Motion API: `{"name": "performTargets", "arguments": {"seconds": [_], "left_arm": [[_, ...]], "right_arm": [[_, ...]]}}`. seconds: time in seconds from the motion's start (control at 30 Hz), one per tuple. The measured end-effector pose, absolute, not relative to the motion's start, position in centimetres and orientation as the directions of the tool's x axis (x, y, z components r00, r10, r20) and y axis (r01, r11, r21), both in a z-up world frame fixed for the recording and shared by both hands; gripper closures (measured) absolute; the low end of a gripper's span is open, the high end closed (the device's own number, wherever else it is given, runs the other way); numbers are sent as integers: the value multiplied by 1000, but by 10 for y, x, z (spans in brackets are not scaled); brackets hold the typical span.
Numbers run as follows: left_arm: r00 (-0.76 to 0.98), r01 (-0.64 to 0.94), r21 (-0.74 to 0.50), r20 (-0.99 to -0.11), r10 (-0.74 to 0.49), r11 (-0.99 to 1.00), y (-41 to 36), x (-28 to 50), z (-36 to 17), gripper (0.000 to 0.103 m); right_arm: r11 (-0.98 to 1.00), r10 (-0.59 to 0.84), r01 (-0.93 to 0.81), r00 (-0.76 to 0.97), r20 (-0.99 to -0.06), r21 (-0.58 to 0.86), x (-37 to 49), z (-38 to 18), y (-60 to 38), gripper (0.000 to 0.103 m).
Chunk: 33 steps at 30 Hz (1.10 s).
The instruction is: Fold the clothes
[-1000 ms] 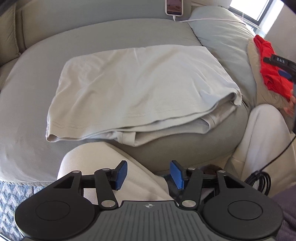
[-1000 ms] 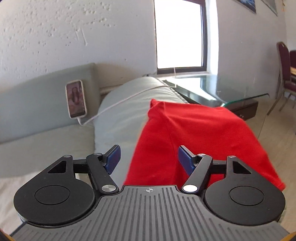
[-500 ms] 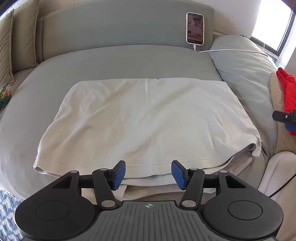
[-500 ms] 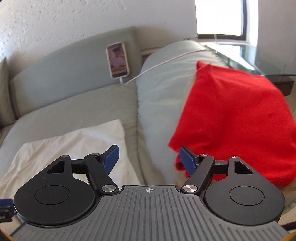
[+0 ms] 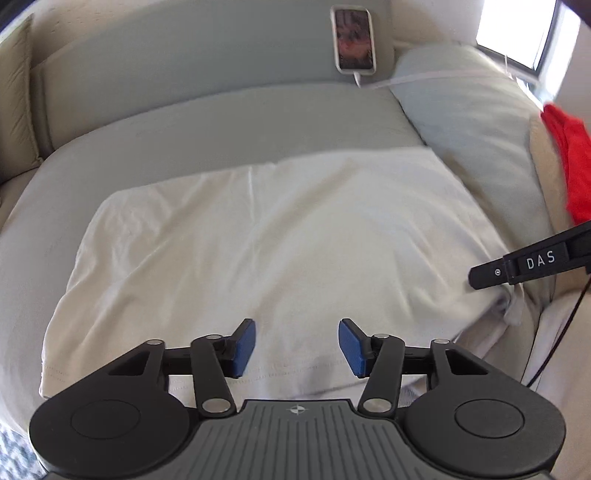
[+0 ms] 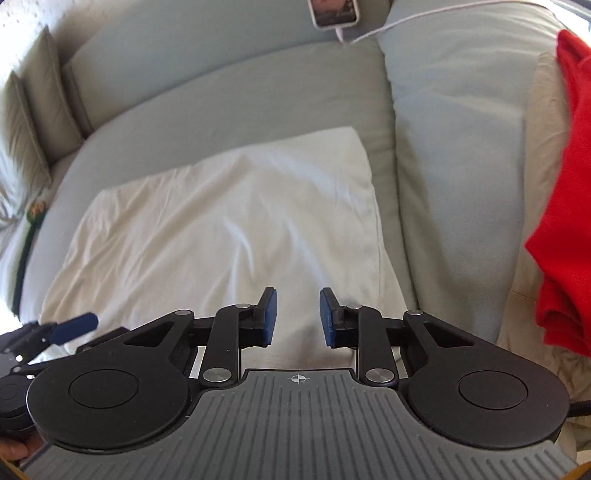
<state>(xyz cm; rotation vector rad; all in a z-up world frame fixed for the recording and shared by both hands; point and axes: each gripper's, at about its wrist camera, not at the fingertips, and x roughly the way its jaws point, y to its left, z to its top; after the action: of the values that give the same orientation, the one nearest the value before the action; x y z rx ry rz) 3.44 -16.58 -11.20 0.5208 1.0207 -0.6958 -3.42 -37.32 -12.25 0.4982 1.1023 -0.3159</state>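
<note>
A folded off-white cotton garment (image 5: pixel 273 236) lies flat on the pale grey-green sofa seat cushion (image 5: pixel 229 122), its hemmed edge along the cushion's near edge and its far edge about halfway toward the backrest. Its right side reaches the seam with the pale blue-grey side cushion (image 6: pixel 454 147).

The left gripper (image 5: pixel 297 347) hangs over the garment's near hem, left of the middle, pointing steeply down. Its blue pads stand apart with bare cloth showing between them; the jaws have just been closing a little, and nothing is pinched.

The right gripper (image 6: pixel 297 317) is above the garment's near right corner. Its jaws have just been closing sharply, yet a narrow gap remains and the pads are not pressing the fabric.

A bright red crumpled garment (image 6: pixel 565 206) is draped over the beige sofa arm (image 6: pixel 535 236) at the right edge. A white smartphone (image 5: pixel 354 38) leans on the backrest, its white cable (image 6: pixel 413 20) trailing right.
</note>
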Motion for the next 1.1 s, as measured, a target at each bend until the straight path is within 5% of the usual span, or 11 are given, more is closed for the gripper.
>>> {"name": "performTargets", "arguments": {"seconds": [0.13,0.23,0.3,0.4,0.77,0.9,1.1], "left_arm": [[357,722,81,-894,-269,687,-147,26,-107,58],[372,692,16,-865,-338,722,-140,26,-95,59],[386,695,14,-850,-357,719,-146,22,-92,58],[393,726,46,-846,-359,687,-160,15,-97,58],[348,694,9,-879,-325,719,-159,27,-121,53],[357,702,20,-875,-327,712,-158,25,-121,53],[363,713,39,-875,-321,700,-158,25,-120,53]], "right_arm": [[912,-23,403,252,-967,83,-47,-126,-360,72],[873,-71,477,338,-939,106,-78,-106,-375,50],[823,-62,538,402,-914,181,-96,-103,-389,51],[727,-3,619,436,-900,298,-109,-117,-408,79],[639,109,622,509,-854,452,-113,-154,-404,79],[695,29,610,506,-862,381,-110,-151,-392,100],[818,-215,572,410,-887,66,-110,-117,-367,101]]}}
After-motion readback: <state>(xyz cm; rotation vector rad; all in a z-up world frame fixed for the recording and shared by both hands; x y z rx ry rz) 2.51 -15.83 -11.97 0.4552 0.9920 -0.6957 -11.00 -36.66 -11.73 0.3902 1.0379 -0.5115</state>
